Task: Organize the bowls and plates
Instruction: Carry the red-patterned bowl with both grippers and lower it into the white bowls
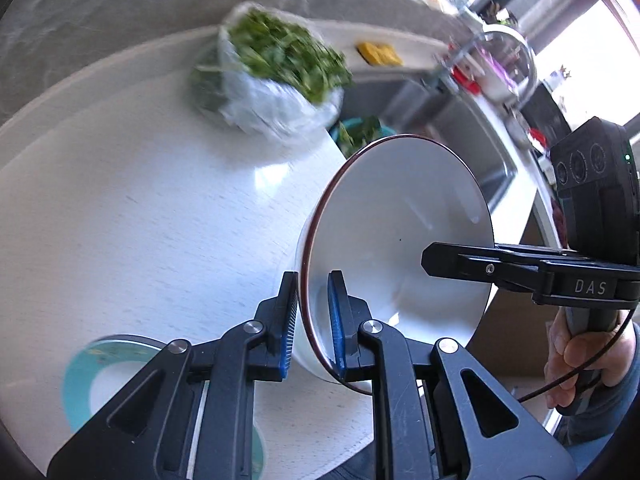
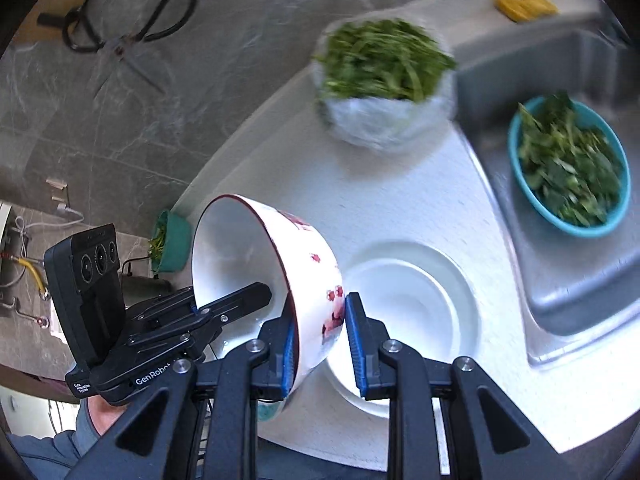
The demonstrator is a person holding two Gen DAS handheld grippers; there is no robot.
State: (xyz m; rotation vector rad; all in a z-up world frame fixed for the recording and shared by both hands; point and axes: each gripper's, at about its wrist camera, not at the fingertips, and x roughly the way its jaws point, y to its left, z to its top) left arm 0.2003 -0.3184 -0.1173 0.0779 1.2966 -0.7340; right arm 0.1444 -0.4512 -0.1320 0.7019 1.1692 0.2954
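Note:
A white bowl [image 1: 400, 220] with a dark red rim and red flowers on its outside [image 2: 232, 248] hangs tilted on its side above the white counter [image 2: 380, 200]. Both grippers hold it. My left gripper [image 1: 313, 280] is shut on the rim nearest its camera, one pad inside and one outside. My right gripper [image 2: 320, 304] is shut on the opposite wall; from the left wrist it reaches in from the right [image 1: 430, 258]. The left gripper [image 2: 264, 290] shows at the bowl's far side. A white plate [image 2: 432, 280] lies on the counter just beneath the bowl. A teal-rimmed plate [image 1: 78, 376] shows at lower left.
A clear bag of green leaves [image 2: 384, 80] stands on the counter behind the bowl. A steel sink [image 2: 560, 272] to the right holds a teal bowl of greens [image 2: 568, 168]. A yellow sponge [image 2: 524, 6] lies by the sink. Scissors [image 2: 128, 44] and a small green bowl [image 2: 172, 244] sit at the left.

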